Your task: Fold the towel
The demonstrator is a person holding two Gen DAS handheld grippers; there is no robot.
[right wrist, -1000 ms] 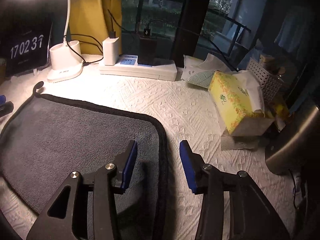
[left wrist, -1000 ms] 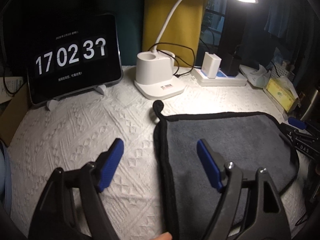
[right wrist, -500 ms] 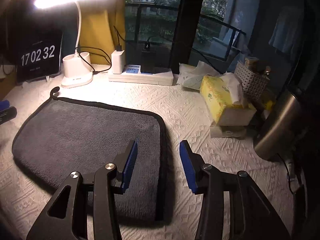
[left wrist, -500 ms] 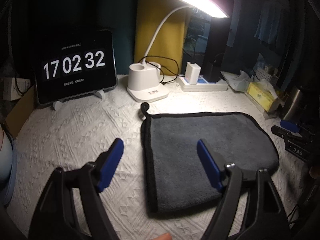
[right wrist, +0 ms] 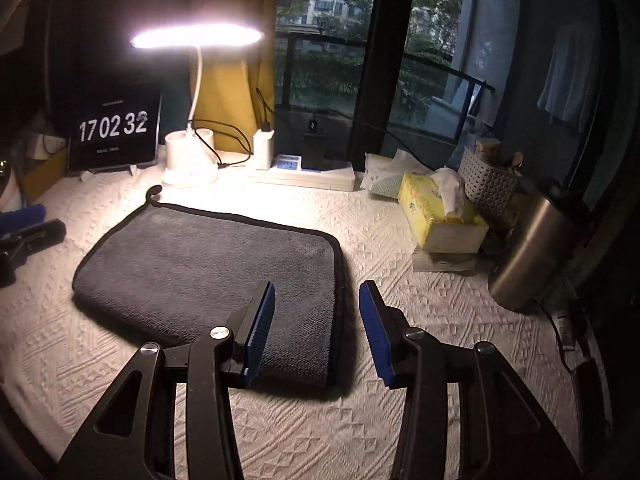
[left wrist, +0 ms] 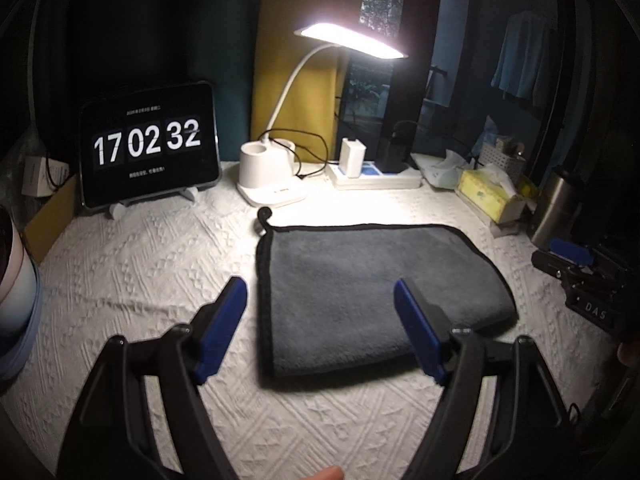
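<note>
Both wrist views look forward, downward over table; share towel (left wrist: 372, 292), lamp (right wrist: 196, 36), clock (right wrist: 114, 126).

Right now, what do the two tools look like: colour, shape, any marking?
Both the left tool and the right tool have black plastic arms with triangular cut-outs, silver pivot screws and flat blue ribbed pads. White letters "DAS" mark the right tool's body.
</note>
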